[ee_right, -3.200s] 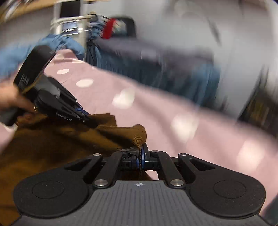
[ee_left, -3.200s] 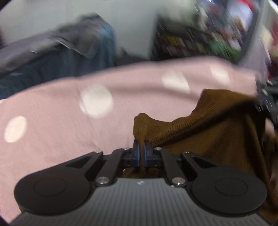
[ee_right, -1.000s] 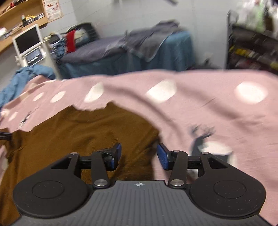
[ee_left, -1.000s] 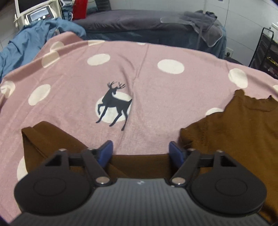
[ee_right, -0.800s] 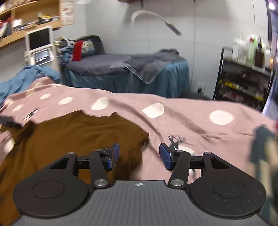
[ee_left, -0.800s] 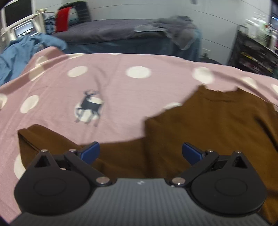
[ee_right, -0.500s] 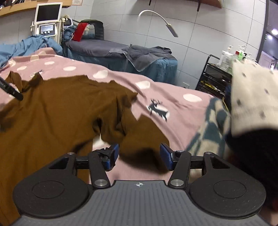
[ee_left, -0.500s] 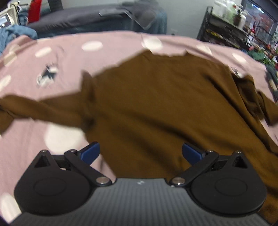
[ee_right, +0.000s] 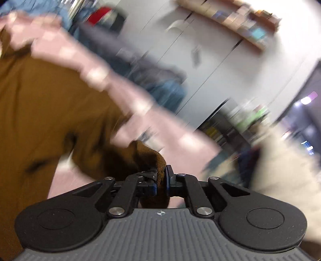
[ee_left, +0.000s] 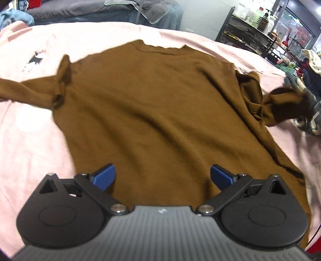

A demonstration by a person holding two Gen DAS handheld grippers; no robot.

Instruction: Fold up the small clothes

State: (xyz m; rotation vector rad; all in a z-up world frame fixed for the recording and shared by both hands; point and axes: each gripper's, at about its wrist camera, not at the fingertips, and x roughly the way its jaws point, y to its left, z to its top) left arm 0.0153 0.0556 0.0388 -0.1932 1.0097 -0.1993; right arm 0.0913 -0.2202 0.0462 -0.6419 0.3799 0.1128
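Note:
A brown sweater lies spread flat, neck away from me, on the pink dotted blanket. My left gripper hovers over its lower body with the jaws wide open; nothing sits between the blue pads. The sweater's left sleeve stretches out sideways. In the blurred right wrist view my right gripper is closing, its pads pressing on the bunched end of the right sleeve, beside the sweater body. In the left wrist view that gripper shows at the far right, at the sleeve end.
A pile of other clothes lies at the blanket's right edge. Behind it stands a dark shelf rack with bottles. A bed with grey and blue covers runs along the back. A deer print marks the blanket at left.
My right gripper has gone from open over the right sleeve to clamped on its end, and it has rolled. My left gripper, still open, has shifted a little over the sweater body.

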